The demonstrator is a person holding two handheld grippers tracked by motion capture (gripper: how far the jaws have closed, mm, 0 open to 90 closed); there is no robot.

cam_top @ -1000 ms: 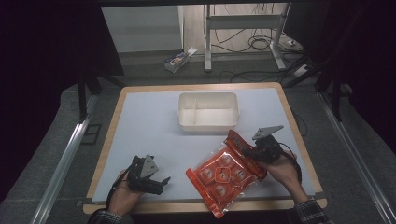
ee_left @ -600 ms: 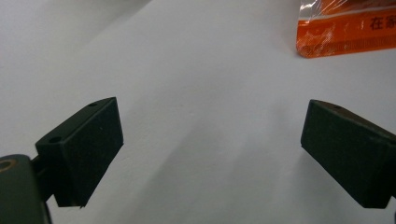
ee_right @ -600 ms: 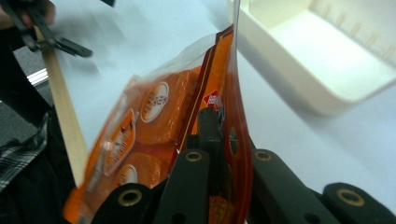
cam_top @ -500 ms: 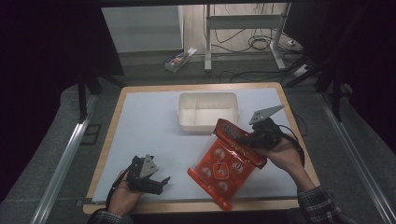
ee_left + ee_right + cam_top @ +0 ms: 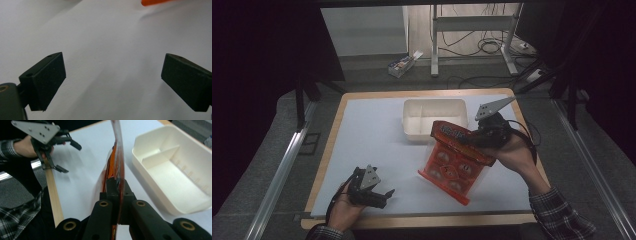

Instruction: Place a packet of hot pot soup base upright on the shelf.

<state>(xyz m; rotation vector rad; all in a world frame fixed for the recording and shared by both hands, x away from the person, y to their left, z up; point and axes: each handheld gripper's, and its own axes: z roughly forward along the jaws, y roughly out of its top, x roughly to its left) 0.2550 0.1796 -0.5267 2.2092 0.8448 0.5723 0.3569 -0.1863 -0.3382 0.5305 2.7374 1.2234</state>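
Note:
An orange plastic packet (image 5: 455, 159) with round items inside hangs tilted over the white table surface (image 5: 372, 135), its lower corner near the mat. My right gripper (image 5: 472, 140) is shut on the packet's top edge, seen edge-on as the packet (image 5: 117, 167) pinched between the black jaws of the right gripper (image 5: 117, 192). A white two-compartment container (image 5: 432, 119) sits just behind it; the container (image 5: 172, 170) lies to the right in the right gripper view. My left gripper (image 5: 384, 196) rests open near the front left edge, with nothing between its fingers (image 5: 47, 75).
The wooden table rim (image 5: 332, 145) frames the white mat. Beyond the table stand metal desk legs (image 5: 434, 45), floor cables and a small box (image 5: 402, 65). The other hand's gripper (image 5: 62, 152) shows far off in the right gripper view.
My right gripper has lifted the orange packet off the mat and carried it up and back toward the white container; the packet now hangs more upright. The left gripper stayed put.

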